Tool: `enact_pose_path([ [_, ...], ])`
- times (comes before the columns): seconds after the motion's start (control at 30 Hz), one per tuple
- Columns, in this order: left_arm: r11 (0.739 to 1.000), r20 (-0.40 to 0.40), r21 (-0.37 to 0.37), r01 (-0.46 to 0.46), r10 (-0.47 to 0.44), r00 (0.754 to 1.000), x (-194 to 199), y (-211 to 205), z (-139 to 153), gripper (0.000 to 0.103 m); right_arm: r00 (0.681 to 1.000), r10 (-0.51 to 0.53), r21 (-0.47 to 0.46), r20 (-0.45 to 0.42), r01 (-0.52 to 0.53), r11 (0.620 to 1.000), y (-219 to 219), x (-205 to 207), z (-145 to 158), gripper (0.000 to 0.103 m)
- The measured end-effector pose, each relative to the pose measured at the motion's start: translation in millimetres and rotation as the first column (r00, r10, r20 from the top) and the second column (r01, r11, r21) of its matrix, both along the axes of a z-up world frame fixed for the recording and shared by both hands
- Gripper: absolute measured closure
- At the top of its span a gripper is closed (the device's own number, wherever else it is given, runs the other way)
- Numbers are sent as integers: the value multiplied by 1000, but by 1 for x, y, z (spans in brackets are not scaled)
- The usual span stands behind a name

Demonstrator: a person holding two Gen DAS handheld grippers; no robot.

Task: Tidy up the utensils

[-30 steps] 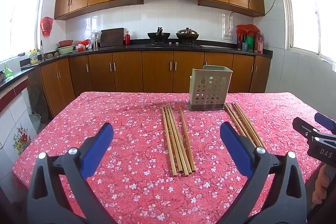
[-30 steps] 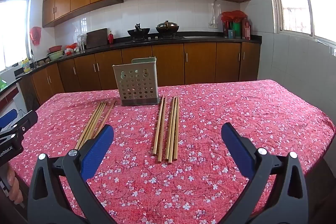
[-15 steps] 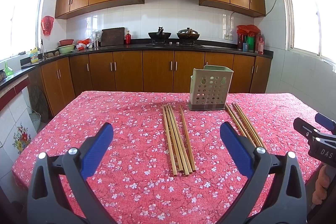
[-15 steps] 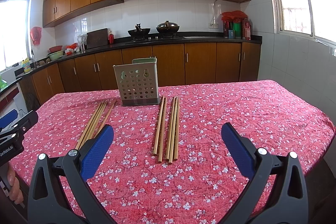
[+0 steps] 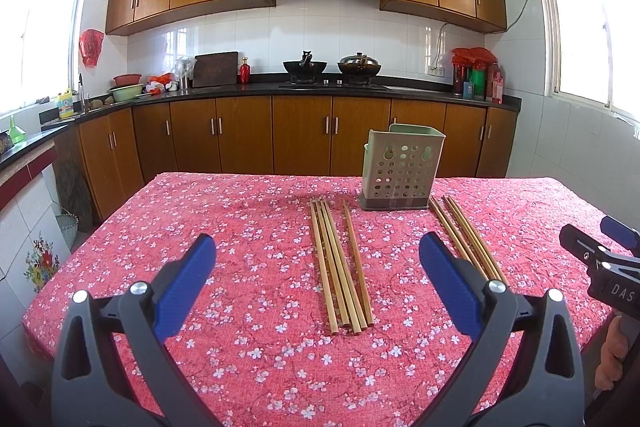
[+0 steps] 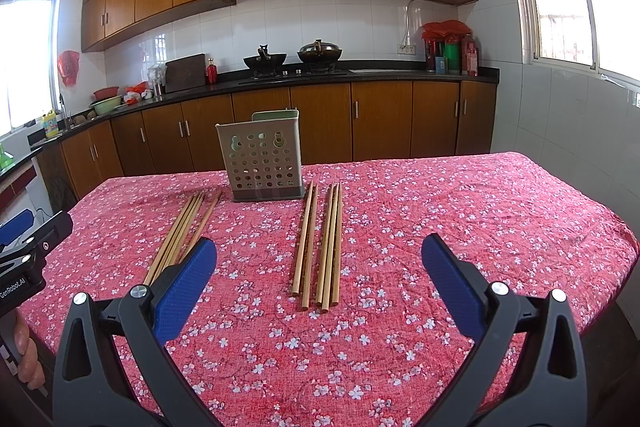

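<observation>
Two groups of wooden chopsticks lie on the red flowered tablecloth. The left group [image 5: 340, 263] lies ahead of my left gripper [image 5: 316, 259]; the right group [image 6: 320, 247] lies ahead of my right gripper [image 6: 319, 259]. Each group shows in the other view too, the right group [image 5: 464, 235] and the left group [image 6: 180, 231]. A pale green perforated utensil holder [image 5: 402, 167] stands upright behind them, also in the right wrist view [image 6: 262, 163]. Both grippers are open and empty, held above the table's near edge.
The table [image 5: 240, 219] fills the foreground, with kitchen cabinets and a counter behind it. The other hand-held gripper shows at the right edge of the left wrist view [image 5: 600, 259] and at the left edge of the right wrist view [image 6: 28, 247].
</observation>
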State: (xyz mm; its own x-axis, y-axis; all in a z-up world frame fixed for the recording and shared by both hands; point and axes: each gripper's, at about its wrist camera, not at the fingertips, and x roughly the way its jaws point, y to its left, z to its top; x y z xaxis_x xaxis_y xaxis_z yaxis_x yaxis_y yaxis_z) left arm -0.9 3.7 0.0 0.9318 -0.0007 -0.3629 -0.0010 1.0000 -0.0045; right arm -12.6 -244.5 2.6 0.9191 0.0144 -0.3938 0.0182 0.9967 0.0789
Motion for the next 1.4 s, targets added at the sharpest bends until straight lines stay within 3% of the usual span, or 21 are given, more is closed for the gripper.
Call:
enact_pose_path([
  [1.4, 1000, -2, -2, -1, 1, 1000, 0, -2, 1, 4, 1000, 0, 4, -1, 0, 1000, 0, -1, 0, 2],
])
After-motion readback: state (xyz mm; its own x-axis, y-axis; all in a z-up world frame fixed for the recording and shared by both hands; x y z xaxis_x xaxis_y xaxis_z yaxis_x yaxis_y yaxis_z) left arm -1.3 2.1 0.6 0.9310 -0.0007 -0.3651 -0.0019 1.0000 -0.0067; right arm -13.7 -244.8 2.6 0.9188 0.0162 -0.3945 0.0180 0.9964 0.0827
